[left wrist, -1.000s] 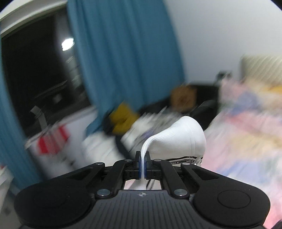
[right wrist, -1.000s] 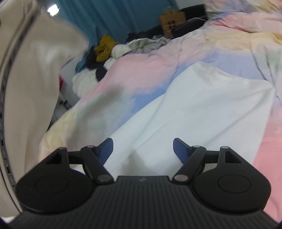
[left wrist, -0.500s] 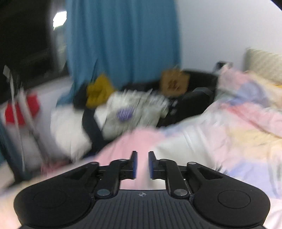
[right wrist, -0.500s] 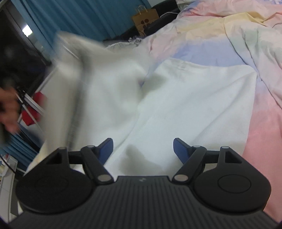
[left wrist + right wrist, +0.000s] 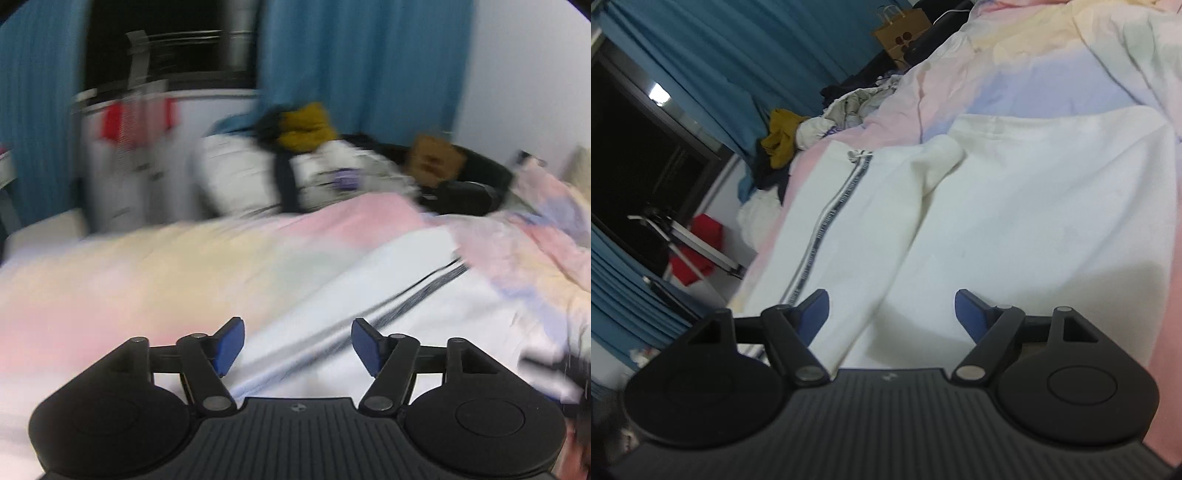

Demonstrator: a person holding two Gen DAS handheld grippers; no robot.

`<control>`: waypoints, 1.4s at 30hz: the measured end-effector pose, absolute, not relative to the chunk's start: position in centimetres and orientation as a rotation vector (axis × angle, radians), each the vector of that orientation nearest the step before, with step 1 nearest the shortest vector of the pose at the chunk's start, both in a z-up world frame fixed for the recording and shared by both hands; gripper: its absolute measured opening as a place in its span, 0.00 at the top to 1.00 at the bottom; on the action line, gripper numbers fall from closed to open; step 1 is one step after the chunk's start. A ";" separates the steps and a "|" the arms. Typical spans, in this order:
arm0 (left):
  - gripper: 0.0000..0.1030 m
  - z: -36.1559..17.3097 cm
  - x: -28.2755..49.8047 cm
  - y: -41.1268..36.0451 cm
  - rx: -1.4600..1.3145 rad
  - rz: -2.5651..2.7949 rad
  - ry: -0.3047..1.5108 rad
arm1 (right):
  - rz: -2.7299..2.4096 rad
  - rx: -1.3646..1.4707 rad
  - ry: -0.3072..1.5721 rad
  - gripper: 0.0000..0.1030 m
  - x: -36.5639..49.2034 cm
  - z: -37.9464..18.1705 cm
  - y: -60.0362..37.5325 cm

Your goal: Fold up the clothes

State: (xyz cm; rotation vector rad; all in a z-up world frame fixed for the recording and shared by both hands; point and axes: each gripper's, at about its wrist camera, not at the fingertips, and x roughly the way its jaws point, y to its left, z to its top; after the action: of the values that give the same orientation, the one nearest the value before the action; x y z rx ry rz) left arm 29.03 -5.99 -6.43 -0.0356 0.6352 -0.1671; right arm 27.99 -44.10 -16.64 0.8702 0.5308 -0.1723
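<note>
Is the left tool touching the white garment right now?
Cannot tell. In the left wrist view the left tool is open above the white garment, but blur hides any gap.

The trousers [image 5: 1015, 206] lie spread on the bed [image 5: 1071, 66]; a clothes pile [image 5: 816, 125] sits at its far-left edge, a paper bag [image 5: 903, 35] beyond.

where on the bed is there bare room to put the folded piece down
Free: the pastel duvet left of the white striped garment, and the pink strip on its right. Crowded: the clothes pile by the blue curtain at the bed's far edge.
</note>
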 end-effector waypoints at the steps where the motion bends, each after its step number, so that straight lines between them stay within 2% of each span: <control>1: 0.31 -6.8 27.1 -4.8 -0.058 -0.144 0.642 | -0.162 0.877 0.529 0.29 28.5 -16.4 -44.2; 9: 0.28 -9.4 13.1 4.4 -0.230 0.019 0.695 | -0.218 0.877 0.559 0.29 34.5 -16.5 -48.1; 15: 0.27 -9.5 15.4 4.6 -0.275 -0.022 0.670 | -0.111 1.102 0.517 0.29 37.9 -20.2 -52.5; 18: 0.26 -9.9 16.6 4.6 -0.260 -0.005 0.675 | -0.133 0.994 0.528 0.30 40.5 -19.6 -51.8; 19: 0.26 -10.2 17.1 4.6 -0.261 0.002 0.682 | -0.149 0.939 0.533 0.40 41.3 -19.2 -51.4; 20: 0.26 -10.5 17.9 4.4 -0.267 0.007 0.687 | -0.162 0.902 0.522 0.71 41.7 -18.9 -51.1; 21: 0.26 -10.7 18.6 4.3 -0.278 0.010 0.689 | -0.175 0.866 0.510 0.85 42.0 -18.5 -50.9; 23: 0.26 -10.9 19.0 4.6 -0.303 0.014 0.690 | -0.186 0.839 0.448 0.95 41.8 -17.5 -50.8; 27: 0.26 -10.9 19.6 4.8 -0.307 0.023 0.677 | -0.199 0.768 0.211 0.95 40.0 -14.0 -51.2; 30: 0.26 -11.3 20.0 5.0 -0.308 0.042 0.692 | -0.310 0.746 0.269 0.95 40.4 -15.5 -52.5; 35: 0.26 -11.7 20.0 6.3 -0.399 0.042 0.724 | -0.365 0.649 0.473 0.94 41.7 -20.7 -52.8; 39: 0.26 -11.6 20.0 7.7 -0.456 0.051 0.744 | -0.326 0.643 0.520 0.91 40.7 -18.4 -52.4; 42: 0.25 -11.9 19.9 9.0 -0.516 0.048 0.755 | -0.304 0.675 0.537 0.84 38.2 -17.0 -51.8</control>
State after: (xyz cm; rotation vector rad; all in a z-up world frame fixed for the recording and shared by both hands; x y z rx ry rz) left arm 19.93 8.97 -11.94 -0.5156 0.7554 0.0480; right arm 38.16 -51.84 -17.04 0.6753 0.5375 -0.3037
